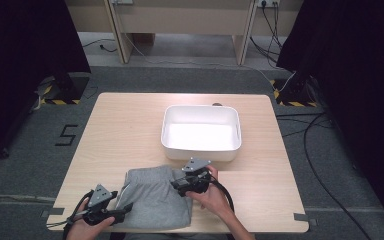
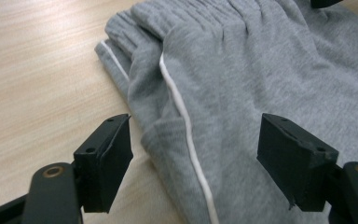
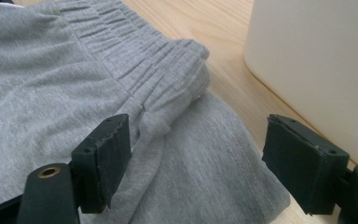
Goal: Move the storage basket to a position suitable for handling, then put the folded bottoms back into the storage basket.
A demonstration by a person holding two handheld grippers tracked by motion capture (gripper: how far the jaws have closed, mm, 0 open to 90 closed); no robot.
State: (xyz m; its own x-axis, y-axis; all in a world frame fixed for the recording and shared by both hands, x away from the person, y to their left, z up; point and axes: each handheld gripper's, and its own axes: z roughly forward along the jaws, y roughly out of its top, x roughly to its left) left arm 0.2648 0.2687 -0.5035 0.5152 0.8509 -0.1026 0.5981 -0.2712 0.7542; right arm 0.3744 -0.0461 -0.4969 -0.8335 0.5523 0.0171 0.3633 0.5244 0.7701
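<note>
Both tools hover with jaws apart over folded grey sweatpants (image 1: 155, 196) at the worktop's (image 1: 120, 125) near edge: left tool (image 1: 121, 214) at the left side, right tool (image 1: 176, 184) at the waistband corner. Each seems poised to pinch a side, likely for lifting into the white bin (image 1: 201, 150) just beyond.

A light wooden table (image 1: 130, 125) stands on grey carpet (image 1: 180, 80). Black curtains (image 1: 25, 45) hang on both sides. Beyond is a pale wooden desk (image 1: 180, 20), with cables (image 1: 320, 150) trailing over the floor, yellow-black hazard tape (image 1: 55, 101) and a black "5" (image 1: 66, 135) marked left of the table.
</note>
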